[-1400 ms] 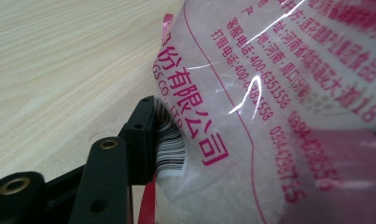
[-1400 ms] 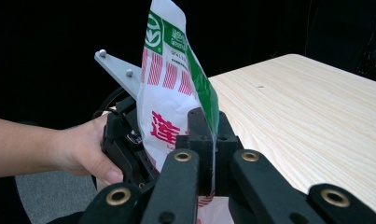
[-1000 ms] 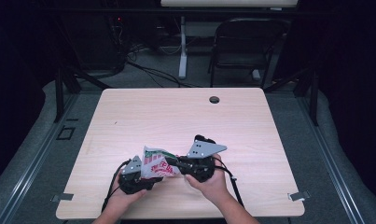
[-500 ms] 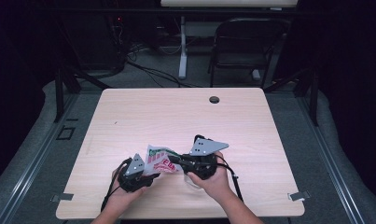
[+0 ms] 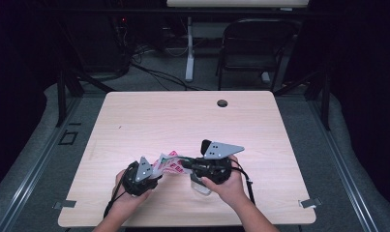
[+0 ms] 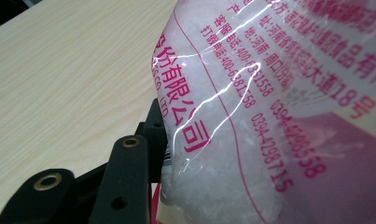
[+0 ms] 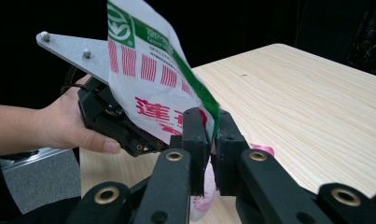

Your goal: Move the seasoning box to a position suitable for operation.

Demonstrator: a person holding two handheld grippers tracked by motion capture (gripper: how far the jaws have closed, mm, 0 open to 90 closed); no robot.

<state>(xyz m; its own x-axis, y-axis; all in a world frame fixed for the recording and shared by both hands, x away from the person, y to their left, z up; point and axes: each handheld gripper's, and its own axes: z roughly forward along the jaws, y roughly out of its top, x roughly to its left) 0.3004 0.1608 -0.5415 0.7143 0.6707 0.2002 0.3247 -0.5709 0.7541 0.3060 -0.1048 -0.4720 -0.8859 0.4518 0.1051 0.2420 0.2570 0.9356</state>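
Bag (image 5: 169, 163) hung between both grippers, above tabletop (image 5: 183, 121) near front edge; left gripper (image 5: 151, 176) clenched on granule-filled end, jaws just closing further; right gripper (image 7: 210, 140) pinched thin edge, grip just loosening; best: keep pull gentle, avoid tearing film.

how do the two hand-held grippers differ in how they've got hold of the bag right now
The right hand-held gripper pinches a thin flat edge of the bag, jaws almost together; the left hand-held gripper has the bag's bulging, crystal-filled part against its jaw, held wider. The right one's jaws have just been opening slightly, the left one's closing. Both sit near the table's front edge, each in a hand.
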